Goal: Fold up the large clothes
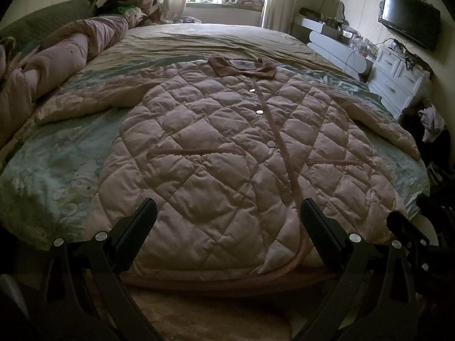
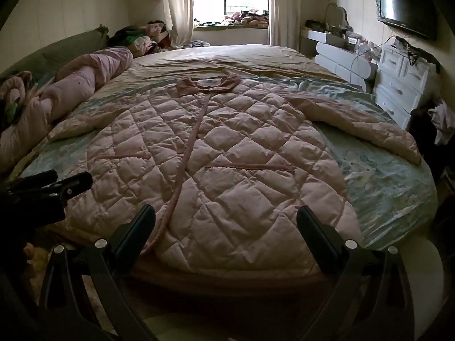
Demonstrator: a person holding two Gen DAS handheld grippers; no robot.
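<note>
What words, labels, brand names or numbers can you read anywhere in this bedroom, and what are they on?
None can be read.
Neck label inside the collar of the quilted pink coat: a pale patch, print too small and blurred.
Mark on the lower bezel of the wall-mounted TV: too small to read.
Items on the white dresser: no legible text.

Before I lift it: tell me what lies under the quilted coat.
The quilted coat lies flat on a pale blue-green printed sheet, which shows around it. Whatever sits directly beneath its body is covered and cannot be seen.

Left hand-held gripper [image 1: 227, 216] gaping; right hand-held gripper [image 2: 226, 217] likewise
</note>
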